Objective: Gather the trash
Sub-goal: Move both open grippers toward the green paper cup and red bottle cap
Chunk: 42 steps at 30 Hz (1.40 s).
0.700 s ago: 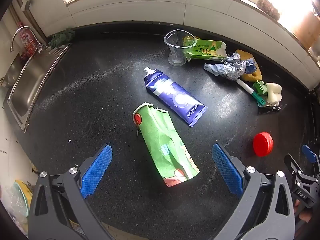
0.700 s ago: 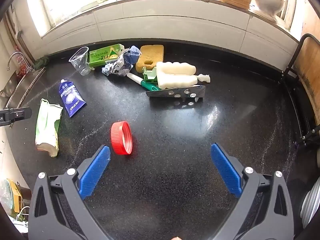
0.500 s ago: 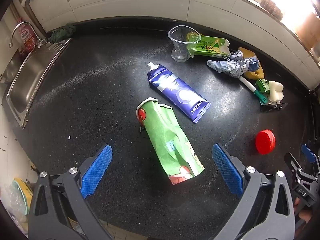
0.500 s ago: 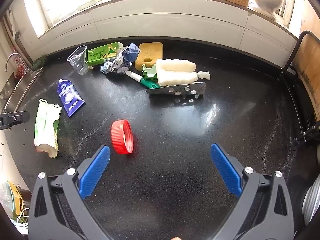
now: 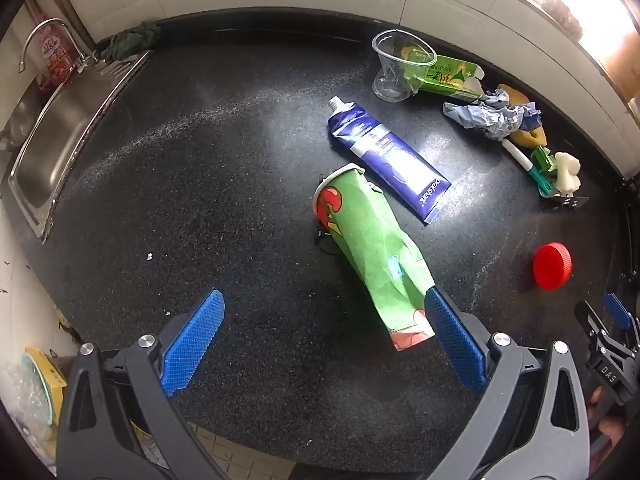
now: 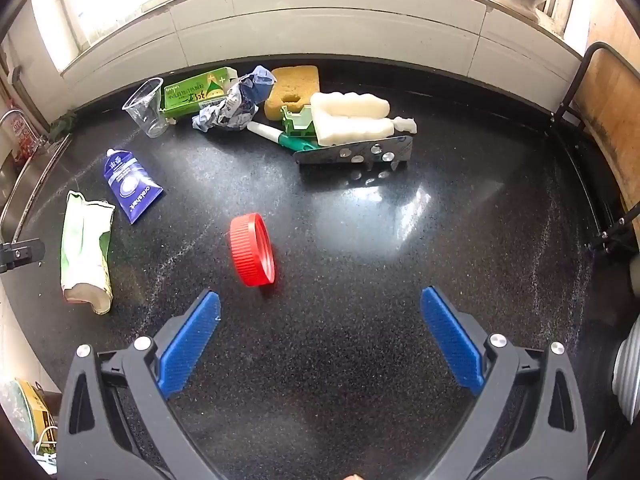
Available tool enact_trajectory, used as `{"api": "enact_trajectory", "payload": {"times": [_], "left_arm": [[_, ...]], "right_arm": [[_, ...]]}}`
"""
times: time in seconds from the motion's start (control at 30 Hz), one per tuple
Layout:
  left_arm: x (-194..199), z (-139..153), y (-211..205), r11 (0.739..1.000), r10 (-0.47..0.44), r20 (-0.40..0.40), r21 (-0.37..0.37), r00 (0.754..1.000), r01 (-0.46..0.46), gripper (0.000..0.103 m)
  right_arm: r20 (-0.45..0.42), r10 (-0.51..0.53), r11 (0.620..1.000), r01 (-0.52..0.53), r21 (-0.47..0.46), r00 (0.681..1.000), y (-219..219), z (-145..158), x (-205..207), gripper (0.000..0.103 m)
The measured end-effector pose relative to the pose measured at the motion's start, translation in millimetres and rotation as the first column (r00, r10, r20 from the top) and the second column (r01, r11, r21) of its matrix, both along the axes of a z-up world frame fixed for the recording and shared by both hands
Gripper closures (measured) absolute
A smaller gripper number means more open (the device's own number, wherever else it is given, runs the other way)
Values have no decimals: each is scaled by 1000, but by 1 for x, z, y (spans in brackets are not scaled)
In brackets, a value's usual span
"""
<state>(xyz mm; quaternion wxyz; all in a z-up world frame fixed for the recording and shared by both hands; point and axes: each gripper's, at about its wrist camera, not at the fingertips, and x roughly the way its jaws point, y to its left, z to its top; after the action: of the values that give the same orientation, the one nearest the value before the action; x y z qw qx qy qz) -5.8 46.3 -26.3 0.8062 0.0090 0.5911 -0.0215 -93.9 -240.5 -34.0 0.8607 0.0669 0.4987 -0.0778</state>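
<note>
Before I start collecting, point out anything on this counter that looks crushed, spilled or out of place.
The green paper carton lies flattened on its side, near the squeezed blue toothpaste tube. A red screw cap lies on the black countertop with no bottle in sight. Crumpled paper sits by the clear plastic cup.

We note a black speckled counter, a green carton with red marks, a blue-and-white tube, a red ribbed cap, a yellow sponge, a clear cup, and blue textured pads.
</note>
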Motion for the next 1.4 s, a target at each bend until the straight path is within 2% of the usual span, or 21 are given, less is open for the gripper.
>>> {"api": "enact_trajectory", "payload": {"times": [0.27,0.9,1.4], "left_arm": [[-2,-9,7,1000,10,-27,2,1000,-10,5],[-5,-9,4,994,101,-51,-25,994,-103,5],[-7,-12,-3,995,98,-61,-10,993,-99,5]], "right_arm": [[-45,24,1000,-24,0,999,7,-10,-4,6],[-52,54,999,-54,3,997,-27,-5,18,6],[-92,53,998,-50,32,994,-35,-16,20,6]]}}
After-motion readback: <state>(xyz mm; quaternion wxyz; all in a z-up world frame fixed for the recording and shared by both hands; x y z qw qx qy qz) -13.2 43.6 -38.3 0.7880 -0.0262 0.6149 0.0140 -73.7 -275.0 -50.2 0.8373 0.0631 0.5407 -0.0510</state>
